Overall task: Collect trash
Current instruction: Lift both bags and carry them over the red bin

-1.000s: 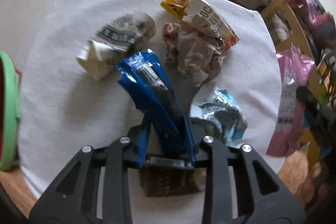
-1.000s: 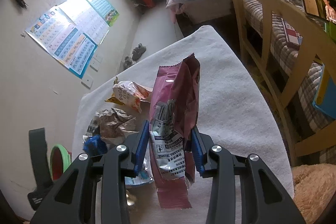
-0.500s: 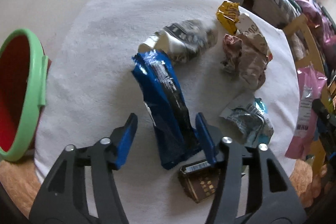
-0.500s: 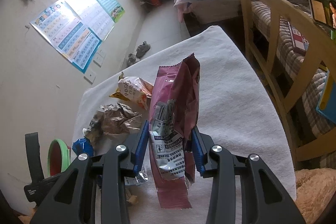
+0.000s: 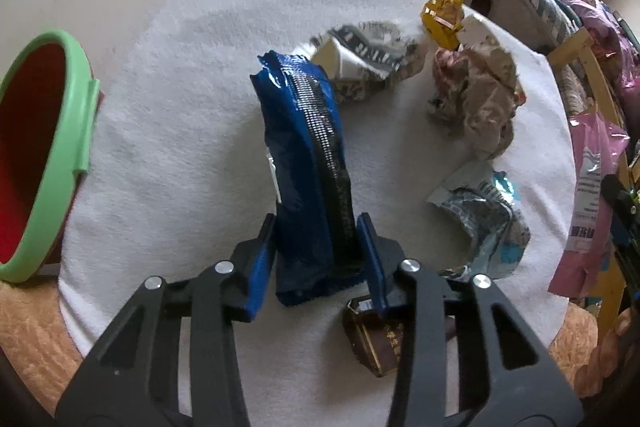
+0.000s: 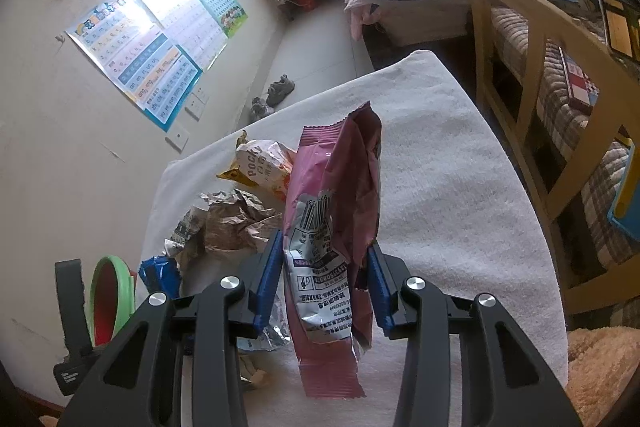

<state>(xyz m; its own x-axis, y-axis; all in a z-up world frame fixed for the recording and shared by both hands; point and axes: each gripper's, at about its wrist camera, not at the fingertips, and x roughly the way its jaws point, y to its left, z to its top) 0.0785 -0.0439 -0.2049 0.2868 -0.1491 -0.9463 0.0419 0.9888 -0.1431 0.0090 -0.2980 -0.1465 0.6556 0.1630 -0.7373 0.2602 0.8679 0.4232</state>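
Observation:
A long blue snack wrapper (image 5: 308, 163) stands up from the white towel (image 5: 180, 107) between the jaws of my left gripper (image 5: 316, 239). The jaws are closing, and both blue pads touch the wrapper's lower sides. My right gripper (image 6: 324, 267) is shut on a pink wrapper (image 6: 332, 227) with a barcode panel and holds it upright above the towel. That pink wrapper (image 5: 592, 187) also shows at the right edge of the left wrist view. A red bin with a green rim (image 5: 60, 155) sits off the towel's left side.
Loose trash lies on the towel: a black-and-white wrapper (image 5: 368, 55), a yellow Pocky pack (image 5: 444, 15), crumpled brown paper (image 5: 480, 107), a silver-blue wrapper (image 5: 488, 227) and a small brown box (image 5: 376, 339). A wooden chair (image 6: 532, 75) and a bed stand to the right.
The left gripper opened wide, slid toward the bin side, then closed again on the blue wrapper. The bin has come well into its view. The right gripper kept still with the pink wrapper.

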